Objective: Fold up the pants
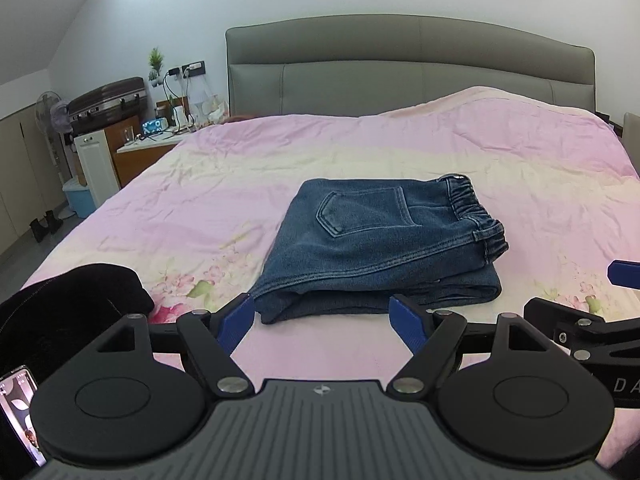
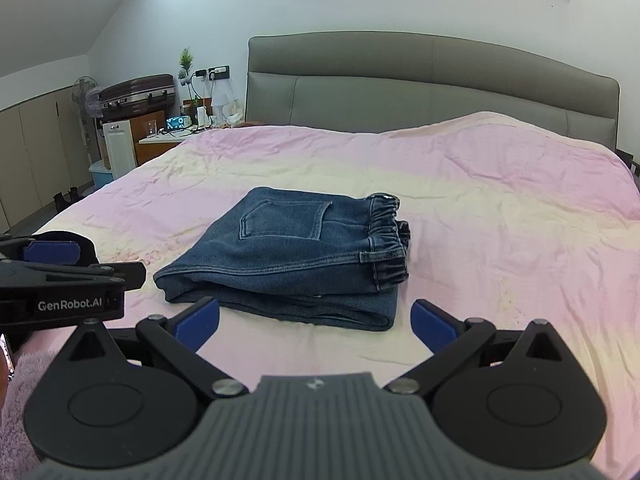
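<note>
Pants (image 1: 380, 248): blue denim, folded into a compact stack, back pocket uppermost, elastic waistband to the right; lying on the bed (image 1: 200, 184), just ahead of both sets of jaws.
Left gripper (image 1: 325, 326): jaws spread wide, nothing between them, clear of the denim.
Right gripper (image 2: 316, 322): jaws likewise released and empty.

The phone (image 1: 18, 416) at the near left is cut off by the frame edge. The clutter (image 2: 192, 120) on the far-left nightstand is too small to identify, perhaps chargers.
</note>
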`<state>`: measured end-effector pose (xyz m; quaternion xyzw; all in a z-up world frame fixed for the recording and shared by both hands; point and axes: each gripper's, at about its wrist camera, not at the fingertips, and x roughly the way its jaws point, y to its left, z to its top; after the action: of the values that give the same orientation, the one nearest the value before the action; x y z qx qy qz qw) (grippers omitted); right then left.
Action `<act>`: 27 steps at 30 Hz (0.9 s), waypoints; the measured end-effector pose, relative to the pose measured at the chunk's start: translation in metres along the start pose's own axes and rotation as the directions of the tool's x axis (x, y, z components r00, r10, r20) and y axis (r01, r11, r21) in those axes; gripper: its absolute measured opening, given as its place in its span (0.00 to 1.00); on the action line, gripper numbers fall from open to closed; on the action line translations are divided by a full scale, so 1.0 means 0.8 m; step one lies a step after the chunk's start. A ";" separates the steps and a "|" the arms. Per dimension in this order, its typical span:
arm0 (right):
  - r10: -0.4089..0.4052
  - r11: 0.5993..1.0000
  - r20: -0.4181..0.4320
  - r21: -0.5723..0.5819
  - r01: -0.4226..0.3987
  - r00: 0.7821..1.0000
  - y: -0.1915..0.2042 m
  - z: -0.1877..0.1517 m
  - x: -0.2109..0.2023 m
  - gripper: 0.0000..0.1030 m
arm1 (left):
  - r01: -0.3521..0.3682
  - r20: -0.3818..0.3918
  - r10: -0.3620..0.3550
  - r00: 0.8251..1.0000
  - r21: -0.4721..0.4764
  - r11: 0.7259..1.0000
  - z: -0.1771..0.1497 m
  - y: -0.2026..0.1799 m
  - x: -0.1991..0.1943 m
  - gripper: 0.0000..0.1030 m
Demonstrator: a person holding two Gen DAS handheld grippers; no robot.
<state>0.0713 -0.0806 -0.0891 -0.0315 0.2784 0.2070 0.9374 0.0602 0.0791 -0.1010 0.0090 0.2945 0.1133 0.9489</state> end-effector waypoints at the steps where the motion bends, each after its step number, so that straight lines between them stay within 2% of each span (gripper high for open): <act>1: -0.001 1.000 -0.005 -0.002 0.001 1.000 -0.002 -0.002 0.002 0.95 | 0.003 -0.008 -0.003 1.000 -0.003 1.000 -0.002 0.000 0.003 0.87; 9: -0.013 1.000 -0.018 0.013 0.013 1.000 -0.014 -0.011 0.003 0.95 | 0.003 -0.049 -0.003 0.999 0.000 1.000 -0.011 -0.009 0.011 0.87; 27: -0.001 1.000 0.002 0.000 0.001 1.000 -0.014 -0.008 -0.007 0.95 | 0.011 -0.049 -0.011 0.999 0.000 1.000 -0.006 -0.010 0.002 0.87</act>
<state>0.0685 -0.0937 -0.0920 -0.0312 0.2774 0.2066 0.9377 0.0607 0.0718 -0.1065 0.0046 0.3177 0.1084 0.9420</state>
